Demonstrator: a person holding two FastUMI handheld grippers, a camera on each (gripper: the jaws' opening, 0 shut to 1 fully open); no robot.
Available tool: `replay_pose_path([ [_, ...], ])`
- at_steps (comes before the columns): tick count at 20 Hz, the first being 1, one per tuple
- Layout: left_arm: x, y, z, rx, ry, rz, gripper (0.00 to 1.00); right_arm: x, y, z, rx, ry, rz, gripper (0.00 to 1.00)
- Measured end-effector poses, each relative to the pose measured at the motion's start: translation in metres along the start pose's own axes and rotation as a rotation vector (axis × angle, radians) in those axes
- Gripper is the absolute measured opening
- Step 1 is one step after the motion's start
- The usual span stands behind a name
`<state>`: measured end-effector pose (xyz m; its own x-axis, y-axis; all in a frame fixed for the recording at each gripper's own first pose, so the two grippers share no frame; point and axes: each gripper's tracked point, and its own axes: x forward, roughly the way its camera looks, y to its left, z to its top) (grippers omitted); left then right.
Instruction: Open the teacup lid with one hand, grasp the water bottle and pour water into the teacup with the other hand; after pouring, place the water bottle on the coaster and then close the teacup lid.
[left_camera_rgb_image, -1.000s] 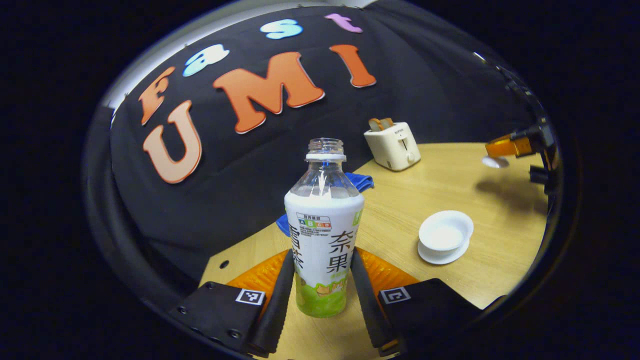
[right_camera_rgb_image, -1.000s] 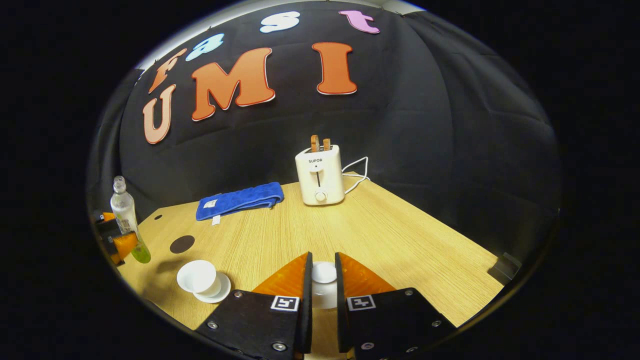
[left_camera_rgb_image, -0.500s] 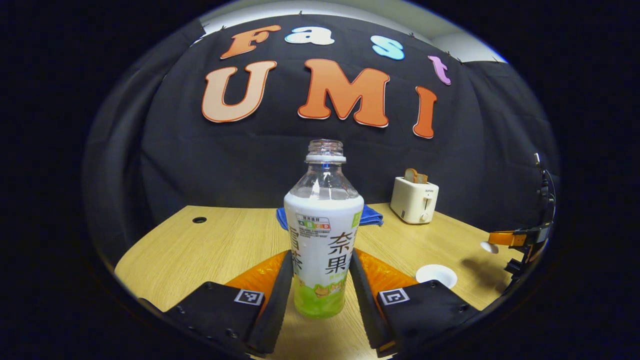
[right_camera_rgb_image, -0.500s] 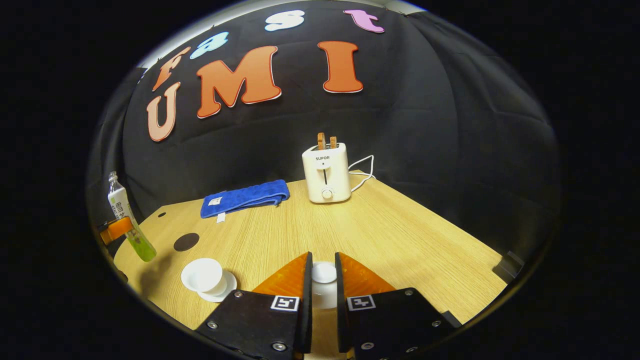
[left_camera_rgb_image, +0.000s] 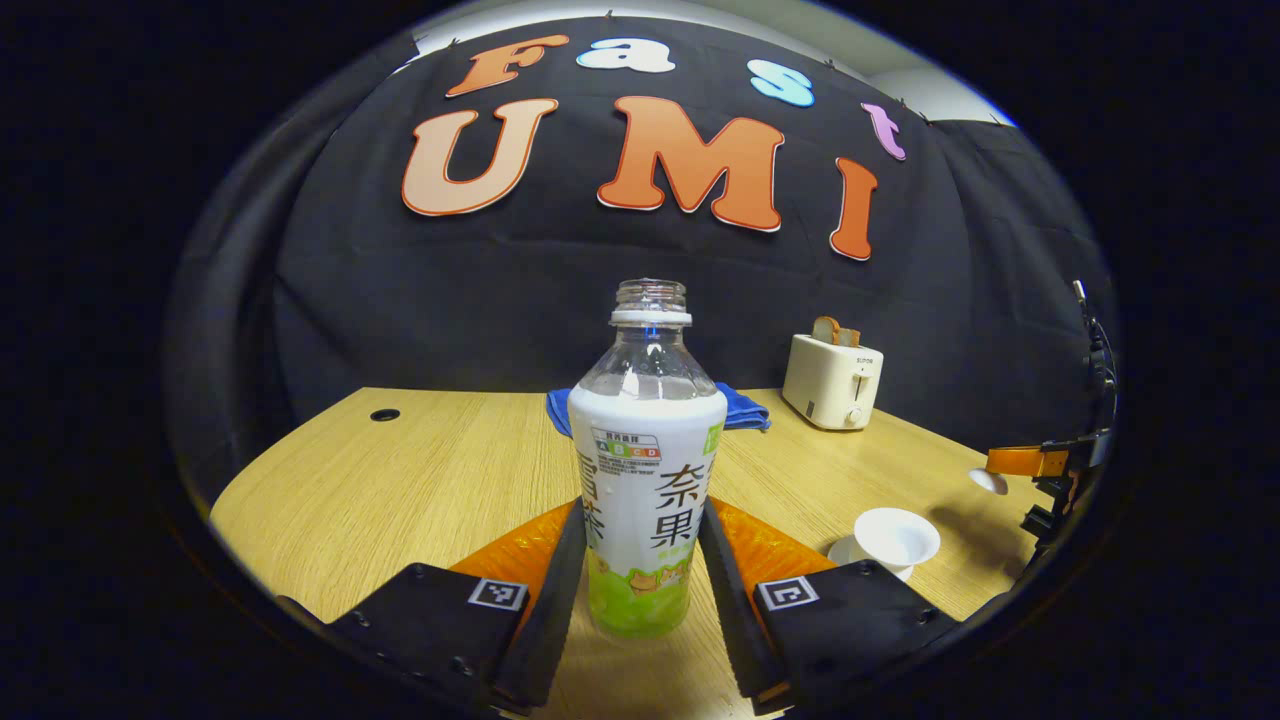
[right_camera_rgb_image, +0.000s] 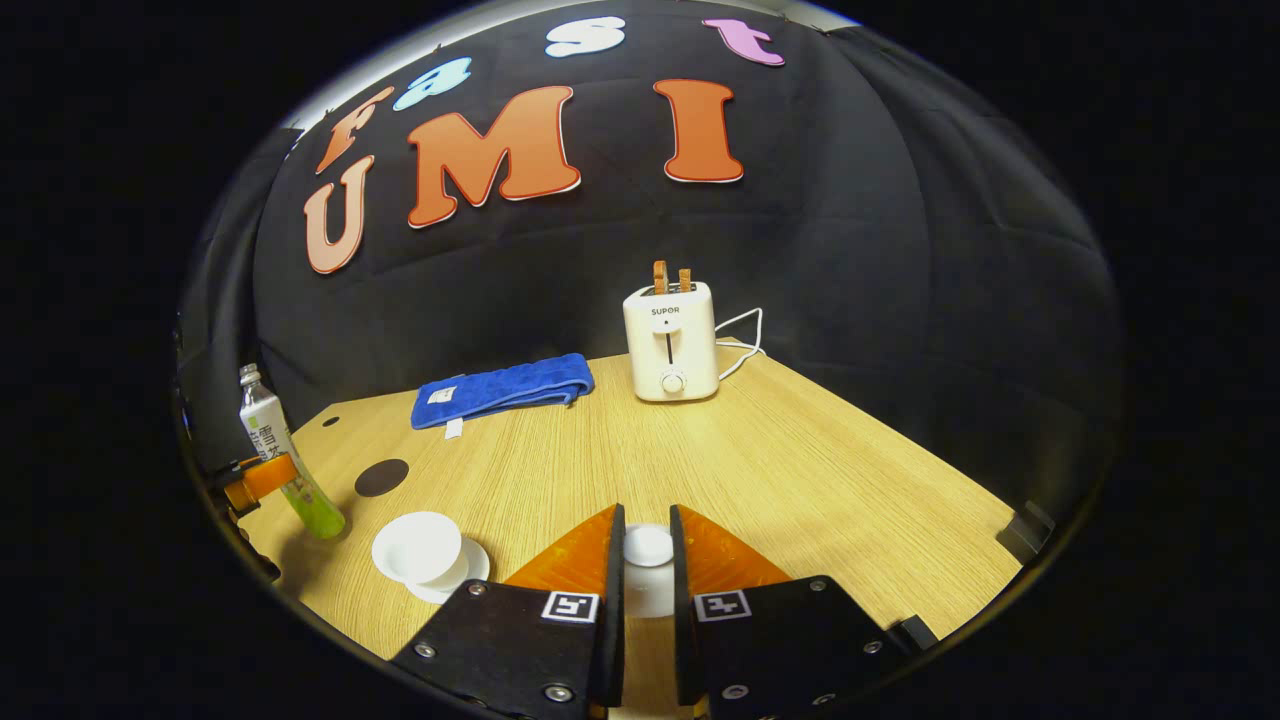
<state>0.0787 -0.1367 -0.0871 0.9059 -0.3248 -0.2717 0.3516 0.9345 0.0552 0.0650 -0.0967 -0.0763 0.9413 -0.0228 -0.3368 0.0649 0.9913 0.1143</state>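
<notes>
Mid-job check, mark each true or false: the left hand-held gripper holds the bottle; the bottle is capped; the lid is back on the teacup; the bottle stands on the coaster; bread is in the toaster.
1. The left hand-held gripper holds the water bottle. True.
2. The bottle is capped. False: its neck is open.
3. The lid is on the teacup. False: the right hand-held gripper holds it; the cup is open.
4. The bottle stands on the coaster. False: the coaster is bare.
5. Bread sits in the toaster. True.
</notes>
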Motion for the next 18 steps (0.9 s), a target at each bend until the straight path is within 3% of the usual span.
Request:
replay_pose_path([
  [2, 0.016, 0.002, 0.01, 0.024, -0.019, 0.005, 0.69, 0.0, 0.004, -0.002, -0.002, 0.003, 0.007, 0.2],
  [6, 0.055, 0.009, 0.022, -0.065, -0.011, 0.006, 0.69, 0.001, 0.007, -0.005, -0.014, 0.012, 0.011, 0.21],
  [10, 0.088, 0.029, 0.032, -0.069, -0.017, 0.045, 0.69, 0.002, 0.004, -0.004, -0.006, 0.01, 0.009, 0.21],
  [18, 0.112, 0.025, 0.015, -0.072, 0.021, 0.026, 0.68, 0.004, 0.001, -0.006, -0.001, 0.018, 0.0, 0.2],
])
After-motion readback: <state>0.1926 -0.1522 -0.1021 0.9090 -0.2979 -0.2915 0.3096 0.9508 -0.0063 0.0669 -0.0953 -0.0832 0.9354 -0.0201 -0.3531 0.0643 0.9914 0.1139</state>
